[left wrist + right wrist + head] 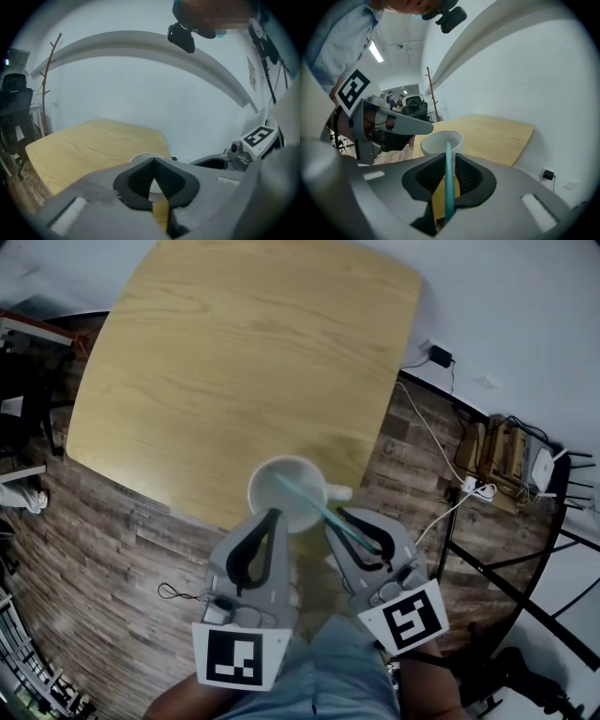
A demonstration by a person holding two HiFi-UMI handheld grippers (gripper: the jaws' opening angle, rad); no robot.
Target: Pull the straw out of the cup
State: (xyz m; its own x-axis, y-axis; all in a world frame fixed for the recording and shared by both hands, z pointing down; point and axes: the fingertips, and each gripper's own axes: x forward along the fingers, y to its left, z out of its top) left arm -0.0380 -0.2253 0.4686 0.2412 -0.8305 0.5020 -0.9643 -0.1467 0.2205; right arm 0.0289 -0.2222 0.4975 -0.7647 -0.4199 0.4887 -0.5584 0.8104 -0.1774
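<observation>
**Head view.** Illumination is bright, even and diffuse. The worktop carries a broad, soft sheen with no hard glare, and shadows are faint and soft-edged. Strong barrel distortion bends the worktop edges and the floor planks toward the frame margins. Detail is slightly soft overall.

**Left gripper view.** The image is a circular fisheye with black corners. The pale wall is bright and hazy. The left tool sits close to the lens, so it is out of focus and shaded.

**Right gripper view.** This view has the same circular vignette. A ceiling strip light burns out to white. The right tool and the near end of the straw are blurred. The room behind is dimmer than the lit wall.
</observation>
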